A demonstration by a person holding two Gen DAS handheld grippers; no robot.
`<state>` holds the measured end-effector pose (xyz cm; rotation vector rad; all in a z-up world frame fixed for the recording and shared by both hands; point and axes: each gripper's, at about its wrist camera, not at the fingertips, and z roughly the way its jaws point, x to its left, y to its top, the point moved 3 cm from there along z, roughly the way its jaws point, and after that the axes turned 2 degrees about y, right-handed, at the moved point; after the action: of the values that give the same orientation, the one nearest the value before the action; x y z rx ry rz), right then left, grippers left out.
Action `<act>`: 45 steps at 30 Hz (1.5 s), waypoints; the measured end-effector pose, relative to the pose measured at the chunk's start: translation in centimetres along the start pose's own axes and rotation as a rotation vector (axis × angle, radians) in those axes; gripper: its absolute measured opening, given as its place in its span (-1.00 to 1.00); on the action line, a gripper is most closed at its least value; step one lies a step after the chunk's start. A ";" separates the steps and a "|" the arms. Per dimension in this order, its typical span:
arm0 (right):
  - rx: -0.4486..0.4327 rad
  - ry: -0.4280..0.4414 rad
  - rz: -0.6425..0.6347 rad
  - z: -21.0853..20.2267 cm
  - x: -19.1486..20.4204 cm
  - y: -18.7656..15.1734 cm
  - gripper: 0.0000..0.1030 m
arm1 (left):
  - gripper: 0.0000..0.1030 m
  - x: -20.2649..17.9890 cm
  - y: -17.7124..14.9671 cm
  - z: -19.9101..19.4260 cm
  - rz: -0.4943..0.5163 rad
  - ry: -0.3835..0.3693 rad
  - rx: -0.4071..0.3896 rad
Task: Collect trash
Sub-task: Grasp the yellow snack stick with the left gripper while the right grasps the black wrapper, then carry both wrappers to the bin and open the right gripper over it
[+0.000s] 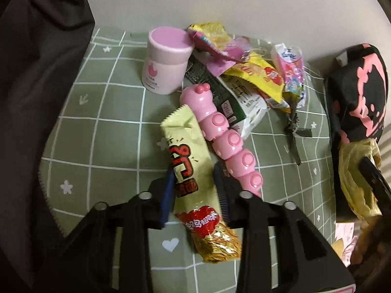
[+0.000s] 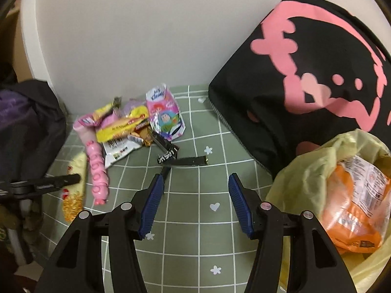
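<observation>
left hand-held gripper [image 1: 194, 190] straddles the pale yellow snack wrapper [image 1: 189, 168], blue pads on either side of its printed middle. left pad looks to be touching the edge, right pad close beside it, but i can't confirm a firm pinch, so call it closing round the wrapper, not yet a sure hold. wrapper lies flat on the green checked surface [image 1: 102, 131], gold crimped end toward the camera, serrated end pointing away. just beside it on the right, touching or nearly so, is a pink segmented toy [image 1: 226, 131]; it runs close to the right finger. beyond that, a pink-lidded jar [image 1: 165, 61] stands upright, and a heap of mixed wrappers [image 1: 246, 73] sits against the wall. right hand-held gripper [image 2: 194, 197] is open wide with nothing between the pads, hovering over bare surface, dark torn wrapper strips [image 2: 180, 158] lying just ahead of it. yellow bin bag [image 2: 315, 161] is at far right, mouth open, an orange packet [image 2: 354, 210] already inside, next to a black and pink bag [image 2: 317, 68]. step in hand, as i read it: picking up the yellow wrapper with the left. next move needs a full squeeze on thin crinkly film, then a lift clear of the toy without dragging it, then carry across to the bin bag. right looks free to go for the strips.
</observation>
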<state>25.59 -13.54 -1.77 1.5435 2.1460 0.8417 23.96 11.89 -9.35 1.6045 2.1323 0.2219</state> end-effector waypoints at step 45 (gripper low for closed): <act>-0.064 0.161 0.027 -2.1 3.2 1.1 -0.67 | -0.52 -2.9 1.6 -9.9 0.158 -0.041 -0.148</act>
<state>24.05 -10.84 0.67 1.5231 2.1899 1.0659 21.48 11.11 0.78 1.6759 1.9123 0.3852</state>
